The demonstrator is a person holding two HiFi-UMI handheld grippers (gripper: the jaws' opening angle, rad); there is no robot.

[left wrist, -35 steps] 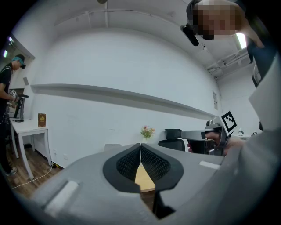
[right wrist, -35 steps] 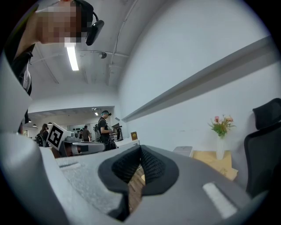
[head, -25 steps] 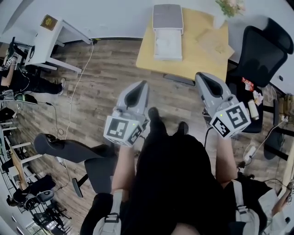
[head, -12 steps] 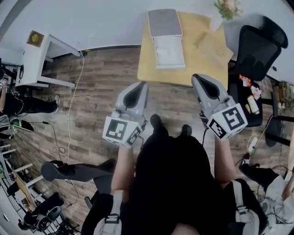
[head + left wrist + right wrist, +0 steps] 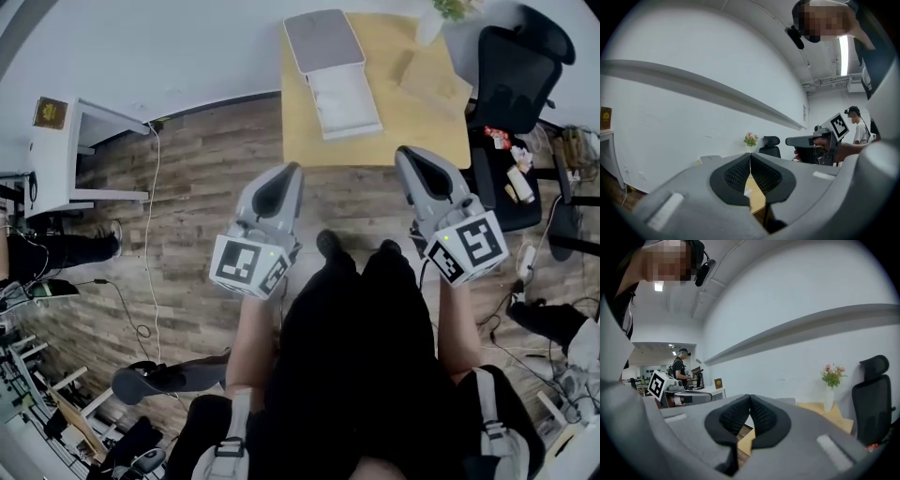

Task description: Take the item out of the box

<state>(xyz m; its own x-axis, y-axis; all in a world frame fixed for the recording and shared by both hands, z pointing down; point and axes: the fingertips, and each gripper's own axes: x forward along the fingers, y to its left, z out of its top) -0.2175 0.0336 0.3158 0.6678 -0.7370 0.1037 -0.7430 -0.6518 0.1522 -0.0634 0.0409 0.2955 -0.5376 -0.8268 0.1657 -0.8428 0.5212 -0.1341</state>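
Box [image 5: 334, 71] edged left; marker-tagged left tongs [image 5: 750, 155] closed.

We note a wood-plank floor [image 5: 206, 187] meeting a plain white wall [image 5: 187, 47]. A light wooden table [image 5: 412, 131] stands against the wall, with a black office chair [image 5: 511, 84] just beside it. A white side table [image 5: 58, 155] stands well apart. One ceiling strip light [image 5: 843, 47] is lit.

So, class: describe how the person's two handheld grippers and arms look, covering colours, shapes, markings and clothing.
Both the left gripper and right gripper are pale grey, tapering shells with dark oval recesses. Each carries a white cube printed with black square markers. Their pads are black and ribbed. Forearms are bare; the clothing is black.
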